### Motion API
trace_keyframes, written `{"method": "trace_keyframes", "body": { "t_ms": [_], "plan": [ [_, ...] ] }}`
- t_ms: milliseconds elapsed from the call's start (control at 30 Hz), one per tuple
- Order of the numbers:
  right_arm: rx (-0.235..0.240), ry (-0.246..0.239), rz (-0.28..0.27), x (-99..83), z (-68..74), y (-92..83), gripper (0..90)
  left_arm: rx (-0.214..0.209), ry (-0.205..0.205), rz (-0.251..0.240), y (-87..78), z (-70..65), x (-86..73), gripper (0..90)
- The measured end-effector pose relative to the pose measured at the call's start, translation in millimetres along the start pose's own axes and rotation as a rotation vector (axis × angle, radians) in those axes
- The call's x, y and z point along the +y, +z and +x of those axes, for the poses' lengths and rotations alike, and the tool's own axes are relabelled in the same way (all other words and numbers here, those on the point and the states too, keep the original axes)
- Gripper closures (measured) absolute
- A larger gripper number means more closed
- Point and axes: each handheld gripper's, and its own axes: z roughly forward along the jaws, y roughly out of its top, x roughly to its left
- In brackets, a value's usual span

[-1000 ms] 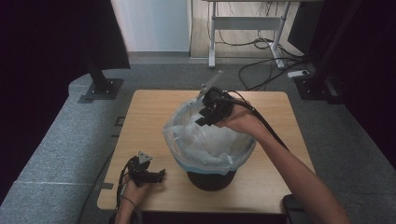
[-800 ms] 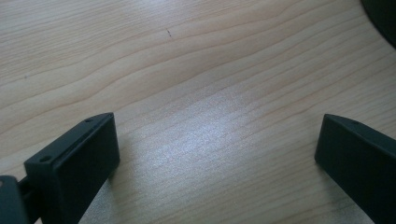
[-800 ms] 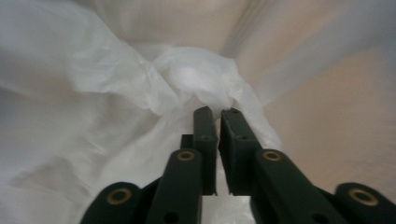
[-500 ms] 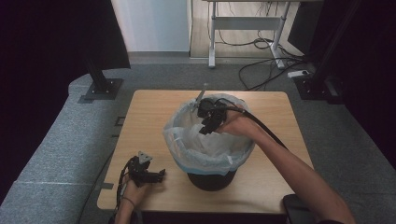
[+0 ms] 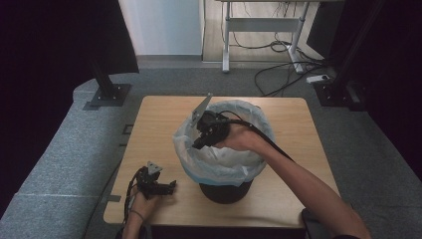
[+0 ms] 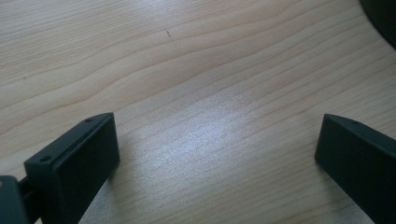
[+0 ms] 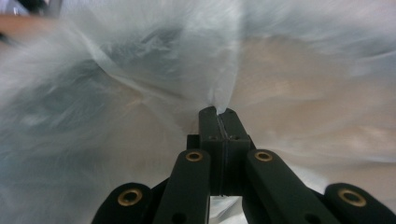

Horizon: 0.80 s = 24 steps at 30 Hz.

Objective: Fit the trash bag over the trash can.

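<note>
A black bin (image 5: 226,191) stands on the wooden table (image 5: 149,129), lined with a translucent white bag (image 5: 224,167) whose rim folds over the top. My right gripper (image 5: 195,145) reaches into the bag's mouth at its left side. Its jaws have just been closing, and in the right gripper view the right gripper (image 7: 218,112) is shut on a pinched fold of the bag (image 7: 116,93). My left gripper (image 5: 171,185) rests on the table at the front left, apart from the bin. In the left gripper view the left gripper (image 6: 217,154) stands open over bare wood (image 6: 187,70).
The bin's dark base (image 6: 383,18) shows at the upper right corner of the left gripper view. Grey carpet (image 5: 64,164) surrounds the table. A desk frame (image 5: 226,45) and cables (image 5: 278,74) lie beyond its far edge, and a black stand base (image 5: 107,92) sits at the far left.
My right gripper has moved left and down into the bag's mouth, and the bag's rim has shifted with it. The left gripper has stayed in place.
</note>
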Motion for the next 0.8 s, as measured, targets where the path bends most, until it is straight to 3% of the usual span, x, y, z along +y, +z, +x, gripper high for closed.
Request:
{"method": "trace_keyframes", "body": {
  "t_ms": [133,267,333,433,567,800],
  "plan": [
    [-0.005,0.019,0.138,-6.0,0.6,16.0,89.4,0.001,-0.001,-0.002,0.1,-0.1,-0.1,0.0],
    [0.026,0.031,0.192,-10.5,0.3,18.4,88.5,0.001,-0.001,-0.002,0.2,-0.1,0.0,0.0],
    [-0.014,0.043,0.146,-11.2,-1.2,9.5,66.7,0.001,-0.002,-0.002,0.1,-0.2,0.0,0.0],
    [-0.086,0.096,0.030,-12.6,-8.5,-14.5,50.5,0.001,-0.002,-0.002,0.2,-0.2,0.0,0.0],
    [-0.203,0.151,-0.065,-19.8,-19.4,-49.1,35.6,0.001,-0.002,-0.002,0.2,-0.2,0.0,0.0],
    [-0.331,0.292,-0.138,-44.4,-33.0,-86.4,14.6,0.001,-0.001,-0.002,0.2,-0.2,0.0,0.0]
  ]
}}
